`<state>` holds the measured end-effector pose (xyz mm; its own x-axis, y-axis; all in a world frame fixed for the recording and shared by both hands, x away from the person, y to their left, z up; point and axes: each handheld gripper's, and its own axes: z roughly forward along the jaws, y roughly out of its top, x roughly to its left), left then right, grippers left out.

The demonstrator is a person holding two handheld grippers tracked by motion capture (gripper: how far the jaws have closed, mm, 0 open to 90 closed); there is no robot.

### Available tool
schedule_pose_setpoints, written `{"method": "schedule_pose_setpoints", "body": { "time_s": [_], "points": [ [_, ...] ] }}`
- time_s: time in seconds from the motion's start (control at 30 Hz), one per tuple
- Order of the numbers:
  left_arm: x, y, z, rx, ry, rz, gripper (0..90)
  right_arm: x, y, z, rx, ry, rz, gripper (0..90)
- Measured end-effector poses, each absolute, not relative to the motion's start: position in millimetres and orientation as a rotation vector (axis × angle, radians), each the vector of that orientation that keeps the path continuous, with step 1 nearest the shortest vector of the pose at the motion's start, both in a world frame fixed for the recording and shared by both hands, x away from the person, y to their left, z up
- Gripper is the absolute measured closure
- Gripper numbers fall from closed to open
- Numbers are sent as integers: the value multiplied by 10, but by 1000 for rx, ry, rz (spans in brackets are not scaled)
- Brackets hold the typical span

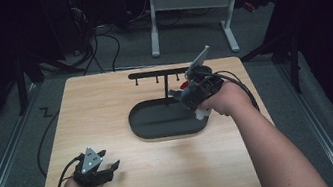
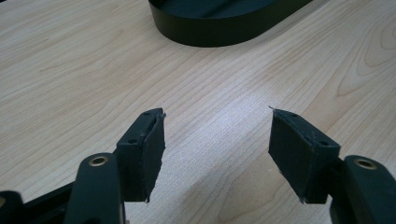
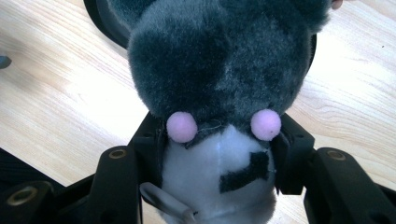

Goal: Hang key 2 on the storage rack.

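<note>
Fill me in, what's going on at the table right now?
The right gripper is shut on a grey and white plush toy with pink cheeks, held above the near right end of the black oval tray. A black rack with pegs stands behind the tray. The left gripper rests open over bare wooden table at the near left, holding nothing.

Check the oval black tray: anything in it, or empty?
Empty: the high view shows the black tray bare inside. The plush toy sits clamped in the right hand-held gripper.
</note>
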<state>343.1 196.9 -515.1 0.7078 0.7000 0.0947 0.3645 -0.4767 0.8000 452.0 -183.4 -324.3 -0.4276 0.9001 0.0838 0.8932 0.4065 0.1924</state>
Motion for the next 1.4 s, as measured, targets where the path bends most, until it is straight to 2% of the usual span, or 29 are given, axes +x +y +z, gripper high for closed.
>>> {"method": "schedule_pose_setpoints", "body": {
  "time_s": [0.83,1.4],
  "points": [
    [3436,1962,-5148,2110,797,532,363,4786,-1808,-3037,1665,2510,314,479],
    [3425,1943,-5155,2116,788,533,363,4806,-1803,-3337,1662,2540,261,479]
  ]
}}
